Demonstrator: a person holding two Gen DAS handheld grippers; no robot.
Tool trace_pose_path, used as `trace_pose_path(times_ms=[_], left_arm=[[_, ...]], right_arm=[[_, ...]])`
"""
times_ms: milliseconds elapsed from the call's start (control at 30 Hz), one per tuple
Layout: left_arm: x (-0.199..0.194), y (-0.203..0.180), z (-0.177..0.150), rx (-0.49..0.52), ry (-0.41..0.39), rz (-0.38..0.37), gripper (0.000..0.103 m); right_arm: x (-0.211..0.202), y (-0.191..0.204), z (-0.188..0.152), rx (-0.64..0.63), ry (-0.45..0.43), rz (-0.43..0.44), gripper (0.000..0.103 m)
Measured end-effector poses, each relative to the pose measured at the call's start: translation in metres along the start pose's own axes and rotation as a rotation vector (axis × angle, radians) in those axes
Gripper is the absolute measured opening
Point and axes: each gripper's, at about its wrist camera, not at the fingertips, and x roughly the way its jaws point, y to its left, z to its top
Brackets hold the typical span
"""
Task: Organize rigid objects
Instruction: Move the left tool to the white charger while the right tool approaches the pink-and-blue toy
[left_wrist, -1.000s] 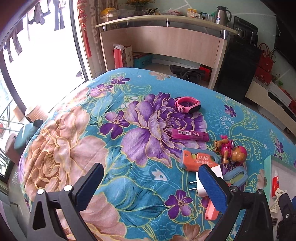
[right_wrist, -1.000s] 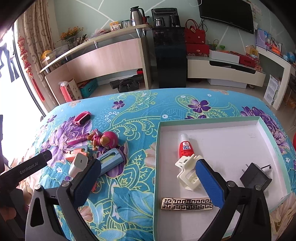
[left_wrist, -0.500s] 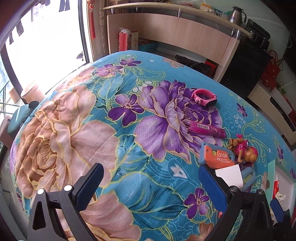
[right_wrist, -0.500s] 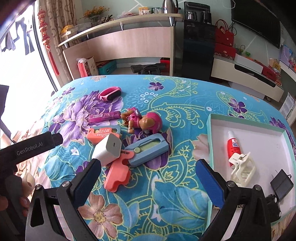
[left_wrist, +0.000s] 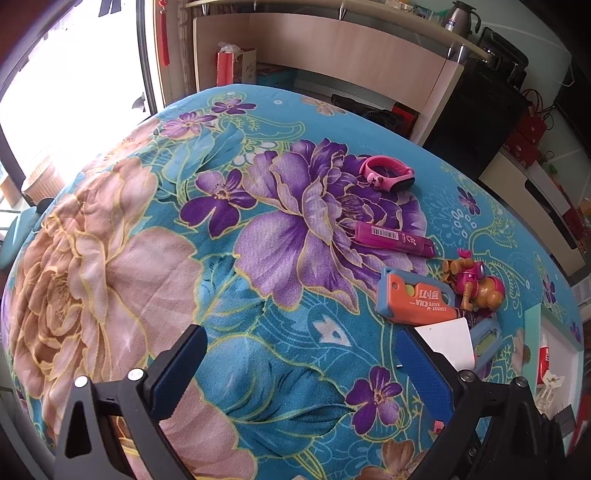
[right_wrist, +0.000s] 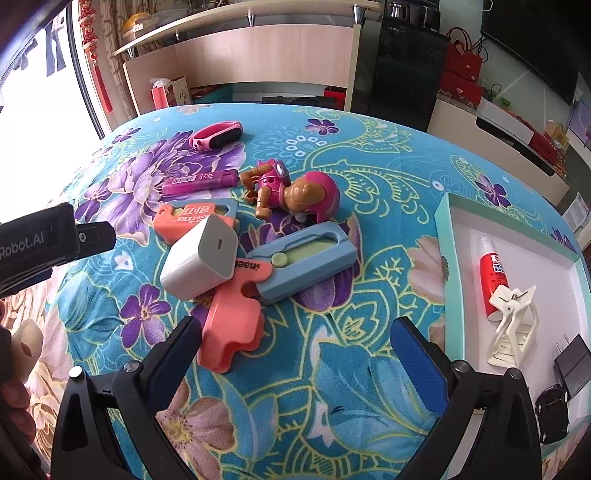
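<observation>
Right gripper (right_wrist: 295, 354) hovers wide open and empty just short of the pink cutter (right_wrist: 232, 325), which lies under the white charger (right_wrist: 199, 258). Left gripper (left_wrist: 299, 363) is likewise open, holding nothing. Cutter appears light, stiff, flat; best pinched across its free lower edges.

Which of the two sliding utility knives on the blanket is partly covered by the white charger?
The orange knife: the white charger overlaps its lower edge. The blue knife lies to the charger's right, fully exposed.
</observation>
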Motion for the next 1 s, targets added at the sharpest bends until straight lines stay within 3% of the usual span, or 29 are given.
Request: trace_pose_path(times_ms=[433,733,1000], left_arm=[[0.008,-0.038,-0.004,0.074,0.033,-0.116,0.103],[0.019,-0.064,-0.009,0.144,0.054,-0.124,0.103],[0.020,-0.067,-0.009,0.150,0.052,-0.121,0.103]], right_arm=[[-0.003,-0.027,0.000,0.070,-0.013,-0.025,0.102],[-0.016,-0.028,0.001,0.056,-0.034,-0.024,0.101],[-0.032,-0.035,0.004,0.032,-0.071,-0.097,0.101]])
